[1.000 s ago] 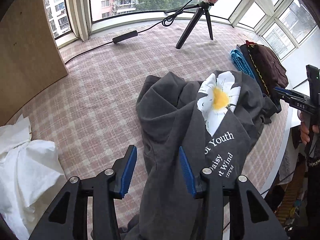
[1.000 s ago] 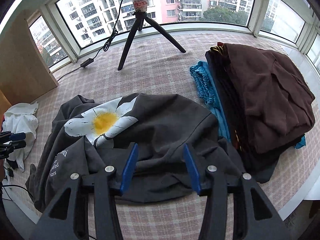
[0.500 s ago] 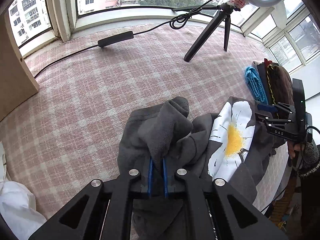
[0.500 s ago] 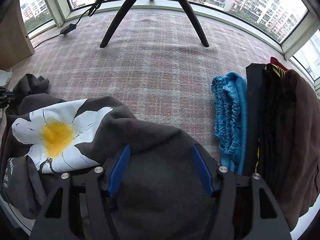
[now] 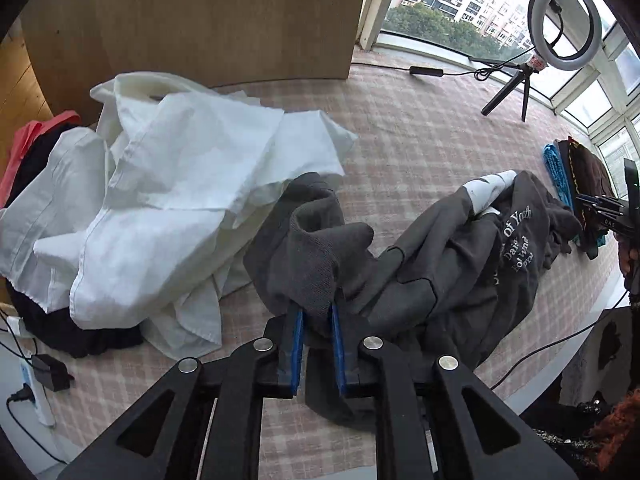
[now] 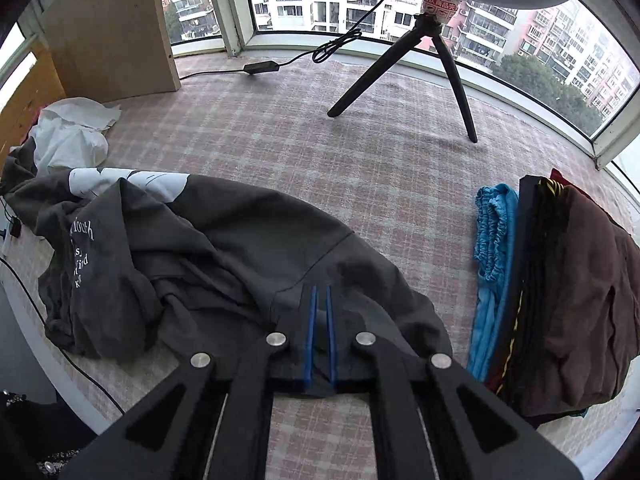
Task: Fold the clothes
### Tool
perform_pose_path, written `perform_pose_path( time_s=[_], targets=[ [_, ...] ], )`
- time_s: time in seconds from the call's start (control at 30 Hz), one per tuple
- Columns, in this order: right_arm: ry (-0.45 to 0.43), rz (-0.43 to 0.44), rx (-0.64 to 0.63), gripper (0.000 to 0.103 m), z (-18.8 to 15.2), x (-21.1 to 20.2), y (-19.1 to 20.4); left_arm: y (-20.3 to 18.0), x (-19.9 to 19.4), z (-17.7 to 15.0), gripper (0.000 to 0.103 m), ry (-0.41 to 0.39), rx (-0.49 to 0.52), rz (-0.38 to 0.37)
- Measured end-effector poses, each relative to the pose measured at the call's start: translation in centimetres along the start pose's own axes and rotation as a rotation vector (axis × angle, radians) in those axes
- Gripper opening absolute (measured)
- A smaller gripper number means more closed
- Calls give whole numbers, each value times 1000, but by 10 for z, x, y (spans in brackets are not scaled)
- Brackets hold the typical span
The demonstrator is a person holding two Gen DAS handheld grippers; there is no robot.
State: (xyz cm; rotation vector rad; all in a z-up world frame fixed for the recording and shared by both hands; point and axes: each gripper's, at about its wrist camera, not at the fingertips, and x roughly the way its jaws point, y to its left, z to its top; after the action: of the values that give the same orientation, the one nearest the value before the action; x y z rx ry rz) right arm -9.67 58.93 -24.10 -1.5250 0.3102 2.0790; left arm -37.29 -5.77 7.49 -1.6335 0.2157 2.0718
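A dark grey sweatshirt [image 5: 460, 264] with white lettering and a flower print lies rumpled on the plaid surface [image 5: 420, 140]. My left gripper [image 5: 316, 312] pinches one bunched-up end of it between its blue pads, with the jaws easing open. That end is drawn out beside the white shirt pile [image 5: 180, 184]. In the right wrist view, my right gripper [image 6: 320, 292] is closing on the other edge of the sweatshirt [image 6: 240, 240], with grey cloth pressed between the narrow pads. The right gripper [image 5: 612, 216] also shows at the far right of the left wrist view.
A folded stack topped by a brown garment [image 6: 580, 280] and a blue ruffled piece [image 6: 494, 240] sits to the right. A ring-light tripod [image 6: 400, 60] and its cable stand by the windows. A wooden panel [image 5: 200, 20] rises behind the white pile. A power strip [image 5: 32, 384] lies at the left edge.
My left gripper shut on the sweatshirt's end and carried it left toward the white pile, stretching the garment. My right gripper's jaws narrowed onto the opposite edge. The flower print is now mostly folded under.
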Motion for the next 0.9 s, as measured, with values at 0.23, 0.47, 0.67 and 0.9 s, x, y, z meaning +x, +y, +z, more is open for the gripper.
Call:
perform_pose_path(
  time_s=[0.23, 0.47, 0.67, 0.9],
  targets=[
    [12, 32, -114, 58, 44, 52, 11, -26, 1, 3, 35, -57, 87, -53],
    [151, 31, -329, 58, 61, 113, 43, -88, 78, 48, 51, 110, 299, -163],
    [171, 76, -334, 4, 51, 108, 46, -86, 119, 60, 1, 221, 291, -107],
    [-41, 64, -174, 3, 88, 5, 13, -85, 6, 79, 1, -40, 348, -30]
  ],
)
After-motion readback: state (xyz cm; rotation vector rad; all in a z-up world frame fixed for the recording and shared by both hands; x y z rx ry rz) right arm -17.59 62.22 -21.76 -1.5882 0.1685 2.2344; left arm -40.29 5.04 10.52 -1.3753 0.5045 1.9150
